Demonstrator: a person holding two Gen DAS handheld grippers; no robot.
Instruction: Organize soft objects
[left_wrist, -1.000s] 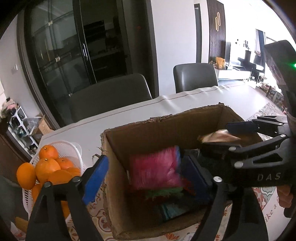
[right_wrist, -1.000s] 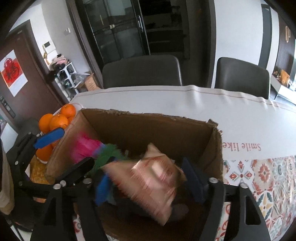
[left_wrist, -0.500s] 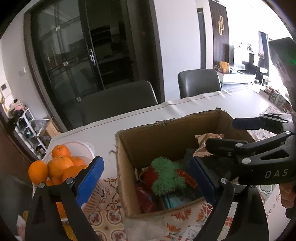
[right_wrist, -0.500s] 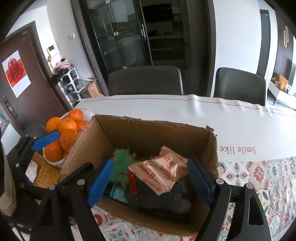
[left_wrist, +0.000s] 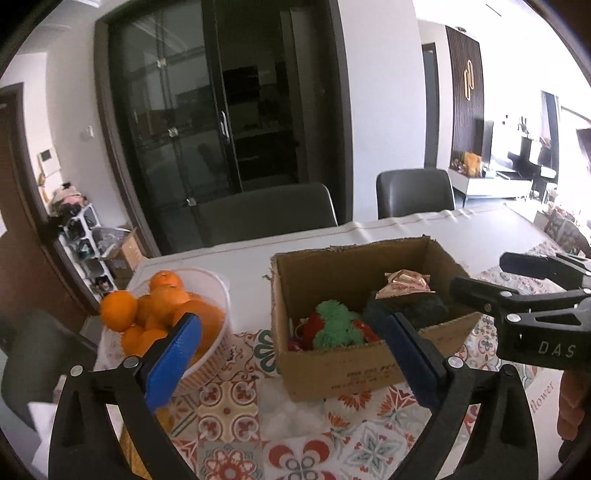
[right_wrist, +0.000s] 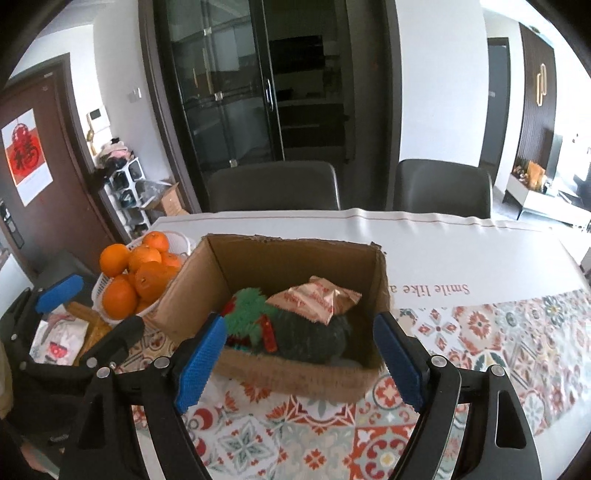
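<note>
An open cardboard box (left_wrist: 332, 369) (right_wrist: 295, 376) stands on the patterned tablecloth. In it lie a green and red fuzzy toy (left_wrist: 334, 326) (right_wrist: 249, 312), a dark fuzzy object (left_wrist: 421, 306) (right_wrist: 314, 336) and a shiny snack packet (left_wrist: 404, 284) (right_wrist: 316, 299). My left gripper (left_wrist: 295, 360) is open and empty, in front of the box. My right gripper (right_wrist: 299, 356) is open and empty, in front of the box. In the left wrist view the right gripper (left_wrist: 517, 280) shows at the box's right side.
A white basket of oranges (left_wrist: 218, 295) (right_wrist: 107, 286) stands left of the box. A printed bag (right_wrist: 59, 341) lies by the basket. Two grey chairs (right_wrist: 273, 186) stand behind the white table (right_wrist: 461, 251).
Both grippers have pulled back and up out of the box. The right gripper let go of the snack packet, which now rests on the dark fuzzy object; the fuzzy toy lies in the box.
</note>
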